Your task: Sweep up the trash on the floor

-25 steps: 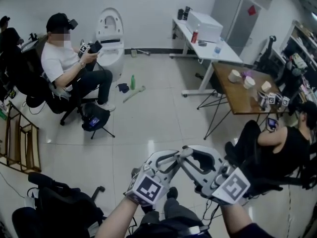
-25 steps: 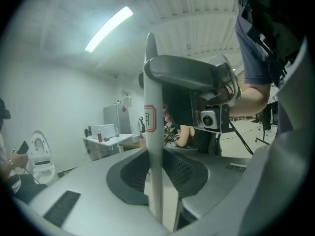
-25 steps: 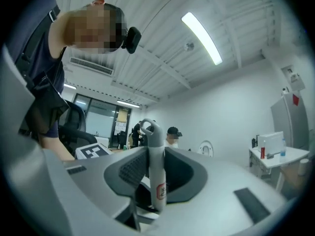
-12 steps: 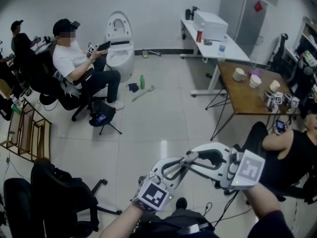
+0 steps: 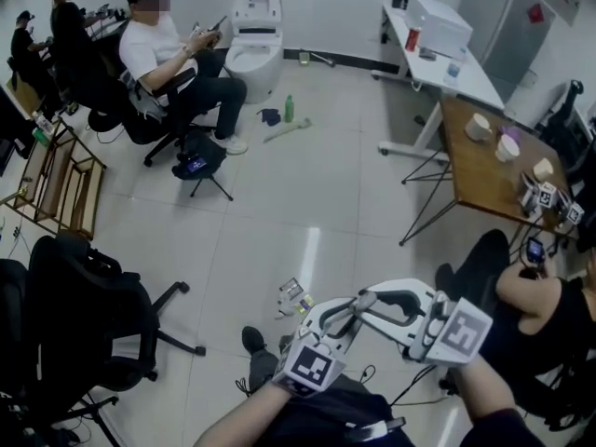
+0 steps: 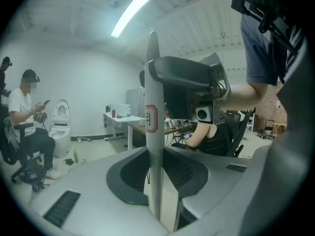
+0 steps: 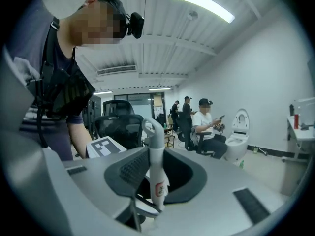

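I'm clamping a pale pole (image 6: 153, 132) in my left gripper (image 5: 340, 313). My right gripper (image 5: 377, 298) has just been closing on a hook-ended handle (image 7: 155, 166). Sweeping isn't starting yet: the trash (image 5: 294, 296) is lying unswept on the floor (image 5: 307, 203), lower centre.

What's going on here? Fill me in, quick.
A person holds a gripper in each hand. The left gripper is shut on a slim white handle with a red label, held upright. The right gripper grips a hooked white handle, its jaws having just closed a little further on it. Scraps of trash lie on the floor just ahead of the grippers. The handles' working ends are out of view.
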`<move>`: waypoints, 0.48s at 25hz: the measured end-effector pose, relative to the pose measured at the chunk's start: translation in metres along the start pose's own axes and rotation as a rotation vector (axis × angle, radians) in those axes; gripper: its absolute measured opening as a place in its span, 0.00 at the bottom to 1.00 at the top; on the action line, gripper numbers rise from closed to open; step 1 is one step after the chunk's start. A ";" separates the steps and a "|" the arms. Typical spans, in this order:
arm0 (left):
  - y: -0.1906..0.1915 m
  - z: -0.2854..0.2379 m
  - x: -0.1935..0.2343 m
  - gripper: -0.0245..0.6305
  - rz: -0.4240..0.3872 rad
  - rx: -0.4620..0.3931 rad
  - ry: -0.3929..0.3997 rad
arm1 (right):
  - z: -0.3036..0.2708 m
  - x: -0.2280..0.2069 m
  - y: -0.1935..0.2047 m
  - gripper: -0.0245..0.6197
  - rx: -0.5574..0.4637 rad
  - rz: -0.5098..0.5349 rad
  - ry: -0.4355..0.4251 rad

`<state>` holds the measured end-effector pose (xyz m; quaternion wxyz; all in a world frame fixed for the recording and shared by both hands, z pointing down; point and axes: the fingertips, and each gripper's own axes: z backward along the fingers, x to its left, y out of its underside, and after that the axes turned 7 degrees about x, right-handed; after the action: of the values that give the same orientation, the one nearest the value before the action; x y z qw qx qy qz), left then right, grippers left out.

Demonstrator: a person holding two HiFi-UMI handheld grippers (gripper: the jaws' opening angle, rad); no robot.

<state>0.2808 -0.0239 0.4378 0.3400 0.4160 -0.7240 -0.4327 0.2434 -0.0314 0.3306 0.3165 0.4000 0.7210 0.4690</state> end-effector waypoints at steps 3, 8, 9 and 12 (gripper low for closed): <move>0.031 -0.026 0.004 0.17 0.021 0.008 -0.001 | -0.011 -0.007 0.038 0.21 0.066 0.018 -0.011; 0.067 -0.054 0.011 0.17 0.089 0.019 0.019 | -0.026 -0.017 0.091 0.21 0.227 -0.030 -0.007; 0.073 -0.059 0.011 0.17 0.097 0.023 0.034 | -0.030 -0.018 0.098 0.21 0.245 -0.050 0.006; 0.096 -0.075 0.025 0.17 0.103 0.037 0.071 | -0.052 -0.031 0.118 0.22 0.248 -0.100 0.058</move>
<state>0.3049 -0.0448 0.5585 0.3794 0.3994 -0.7399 -0.3861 0.2478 -0.0524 0.4615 0.2666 0.3857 0.8015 0.3711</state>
